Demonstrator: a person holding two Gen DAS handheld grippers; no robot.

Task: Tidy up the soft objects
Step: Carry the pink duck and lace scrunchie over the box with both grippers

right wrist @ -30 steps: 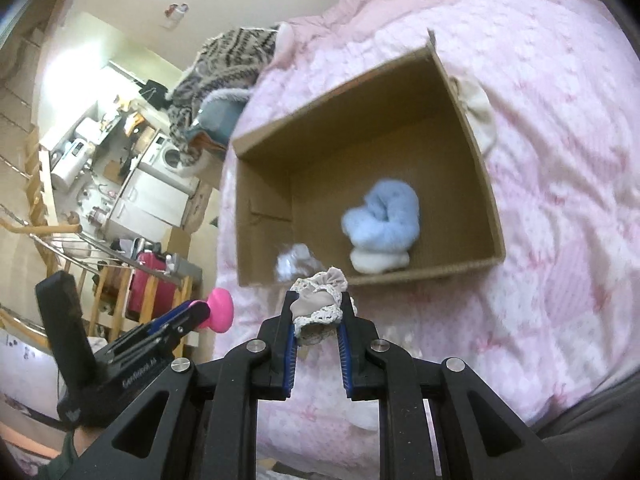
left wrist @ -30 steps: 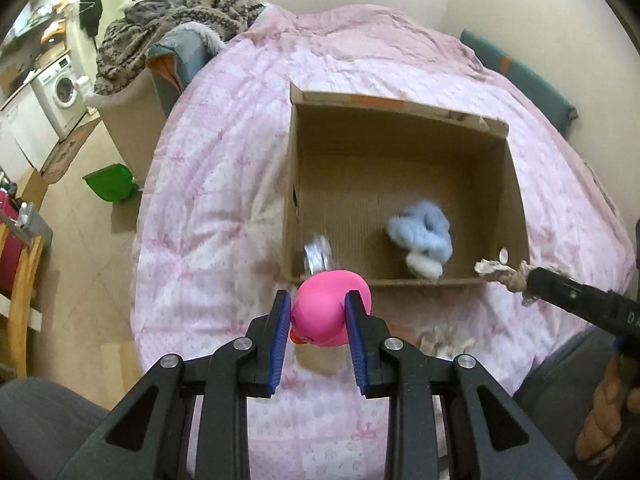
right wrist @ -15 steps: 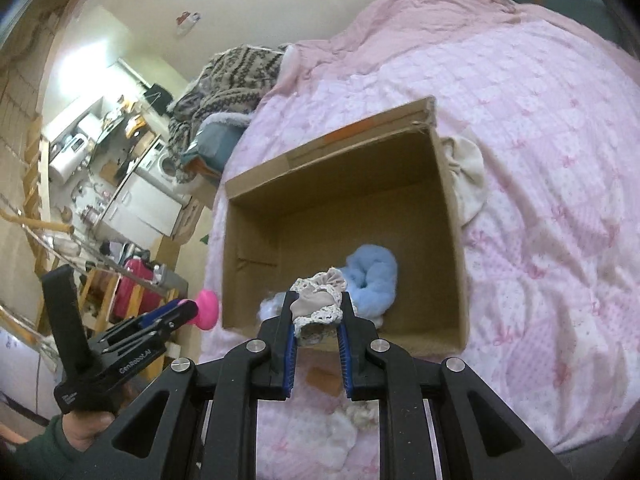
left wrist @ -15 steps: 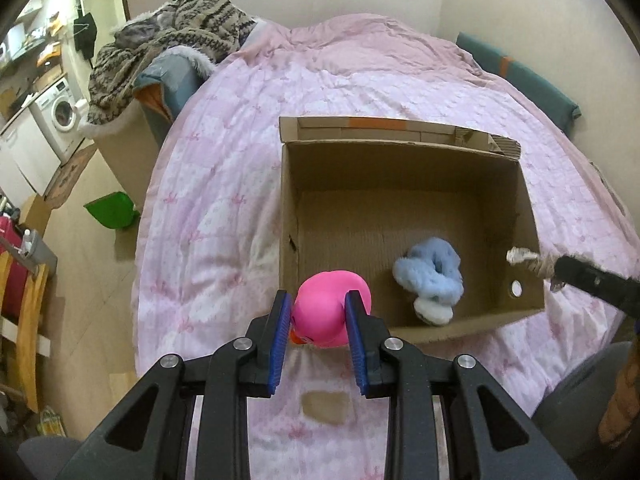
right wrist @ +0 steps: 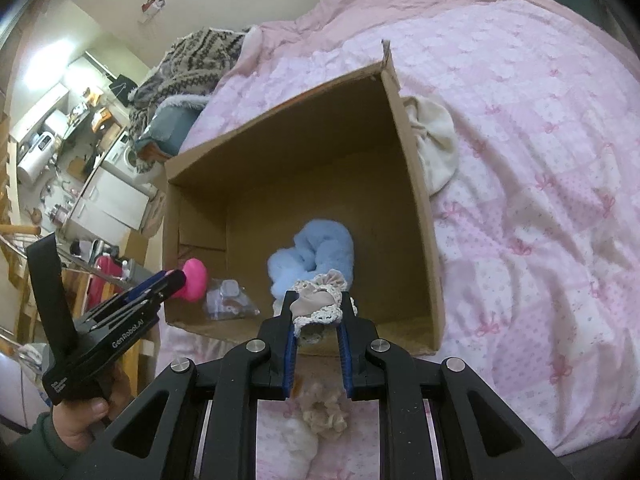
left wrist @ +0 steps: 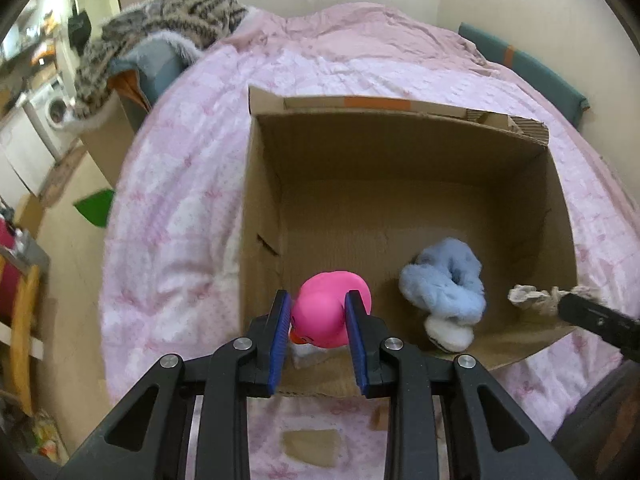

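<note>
An open cardboard box (left wrist: 400, 152) (right wrist: 416, 168) sits on a pink bed. My left gripper (left wrist: 320, 320) is shut on a pink soft duck toy (left wrist: 328, 308) and hangs over the box's near left corner; the right wrist view shows the same duck toy (right wrist: 195, 280) at the left gripper (right wrist: 176, 280). My right gripper (right wrist: 318, 312) is shut on a beige lace-edged cloth piece (right wrist: 316, 304) over the box's near edge. Inside lie a fluffy light-blue and white sock (left wrist: 448, 292) (right wrist: 312, 256) and a clear plastic bag (right wrist: 228, 300).
A cream cloth (right wrist: 434, 140) lies outside the box's right wall. A beige scrunchie (right wrist: 324, 408) and a white soft piece (right wrist: 300, 444) rest on the pink quilt (right wrist: 540, 160) below my right gripper. A patterned blanket pile (left wrist: 168, 20) sits beyond the bed's left side.
Both grippers have moved forward and down from in front of the box to over its near edge, each still holding its item. The box looms larger in both views.
</note>
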